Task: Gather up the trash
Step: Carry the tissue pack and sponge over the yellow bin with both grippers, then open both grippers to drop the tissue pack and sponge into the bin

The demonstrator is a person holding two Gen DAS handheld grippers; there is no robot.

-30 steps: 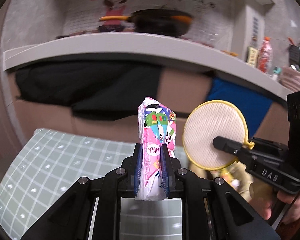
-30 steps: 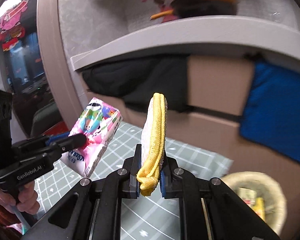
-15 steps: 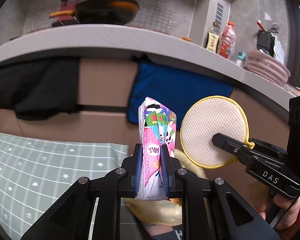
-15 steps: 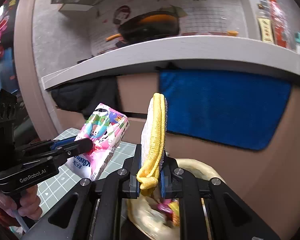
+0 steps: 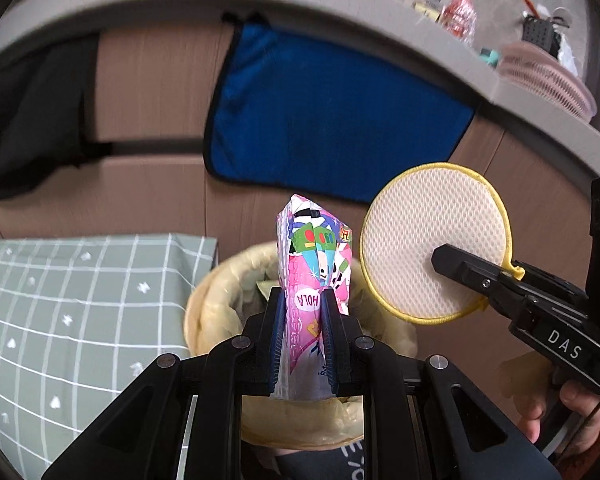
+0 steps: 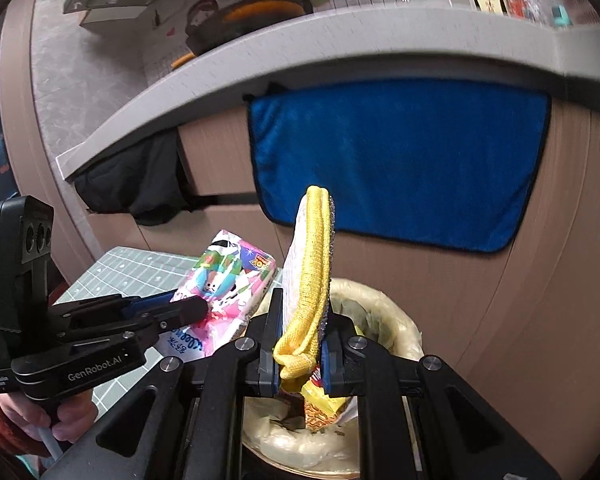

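1. My left tongs [image 5: 302,332] are clamped on a pink cartoon-printed tissue pack [image 5: 314,264], upright at lower centre of the left view.
2. My right tongs [image 6: 300,344] pinch a round yellow-rimmed scrubbing pad [image 6: 312,264] edge-on – its mesh face shows at centre right of the left view.
3. Both hang over the bag-lined trash bin [image 6: 396,312], just beside the green checked table [image 5: 80,292].
4. A blue towel [image 6: 400,160] hangs on the cabinet behind.

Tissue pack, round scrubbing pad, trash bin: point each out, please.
Tissue pack [image 5: 316,256], left wrist view, on its printed upper face.
Round scrubbing pad [image 5: 428,236], left wrist view, on its white mesh centre.
Trash bin [image 6: 400,320], right wrist view, on its bag-lined rim.
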